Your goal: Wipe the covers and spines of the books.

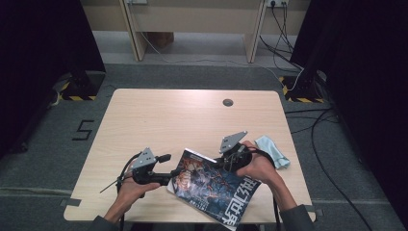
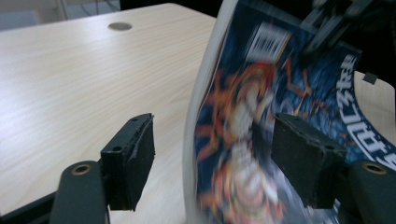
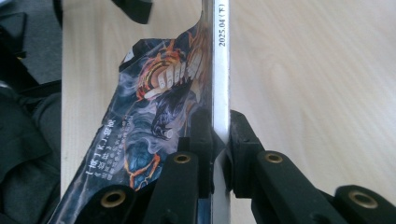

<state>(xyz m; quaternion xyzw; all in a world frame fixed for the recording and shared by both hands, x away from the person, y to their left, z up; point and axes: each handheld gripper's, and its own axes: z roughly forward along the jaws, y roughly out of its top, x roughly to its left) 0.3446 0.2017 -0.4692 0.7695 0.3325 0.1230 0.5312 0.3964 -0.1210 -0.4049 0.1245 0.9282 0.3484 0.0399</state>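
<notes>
The right claw (image 3: 219,135) is pinching the magazine (image 1: 211,185) by its spine, while the left claw (image 2: 219,161) is standing wide, straddling its opposite edge untouched.

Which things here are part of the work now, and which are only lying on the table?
In the work:
- magazine, clamped at its spine by the right gripper
- left gripper, jaws open around its edge

Lying about:
- light blue cloth beside the right hand
- round grey cap in the table
</notes>
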